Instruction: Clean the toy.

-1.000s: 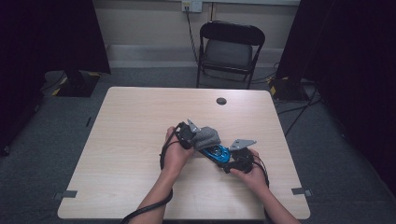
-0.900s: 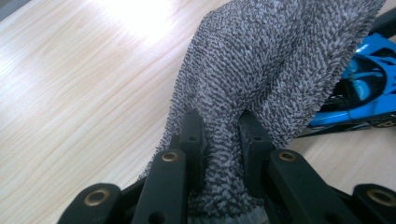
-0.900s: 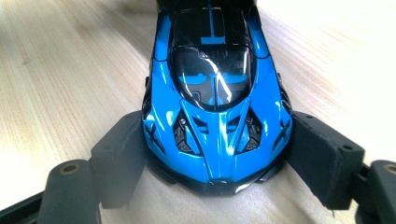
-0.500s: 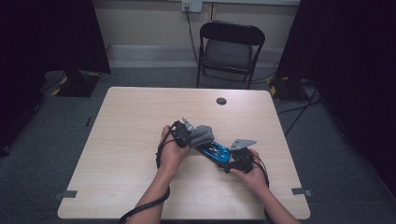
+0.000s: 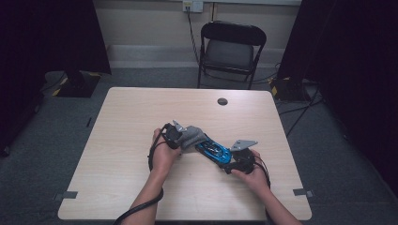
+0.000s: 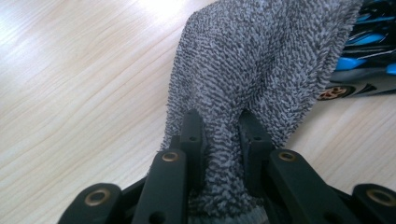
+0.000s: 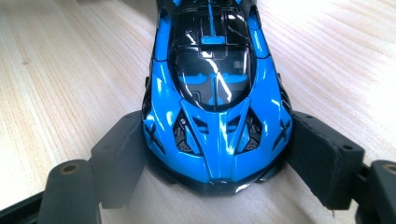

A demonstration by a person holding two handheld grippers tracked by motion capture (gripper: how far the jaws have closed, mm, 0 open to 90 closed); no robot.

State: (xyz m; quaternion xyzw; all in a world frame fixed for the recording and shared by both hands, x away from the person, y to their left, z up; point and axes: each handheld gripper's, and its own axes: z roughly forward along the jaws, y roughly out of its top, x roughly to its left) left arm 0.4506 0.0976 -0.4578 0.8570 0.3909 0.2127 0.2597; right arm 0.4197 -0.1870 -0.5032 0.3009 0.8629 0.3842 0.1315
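Observation:
A blue and black toy car (image 5: 213, 151) (image 7: 217, 100) rests on the wooden table (image 5: 141, 117). My right gripper (image 5: 233, 164) (image 7: 217, 163) is shut on the car's front end, one pad pressed on each side. A grey terry cloth (image 5: 193, 137) (image 6: 261, 65) lies draped over the car's far end. My left gripper (image 5: 180, 140) (image 6: 219, 135) is shut on a bunched fold of that cloth. In the left gripper view a wheel of the car (image 6: 334, 92) peeks out from under the cloth at the right.
A small black round disc (image 5: 222, 101) lies near the table's far edge. A black folding chair (image 5: 230, 51) stands behind the table. Tape marks (image 5: 65, 195) sit at the table's front corners.
My left hand has drawn the cloth leftward and slightly down over the car. The right hand and the car have stayed put.

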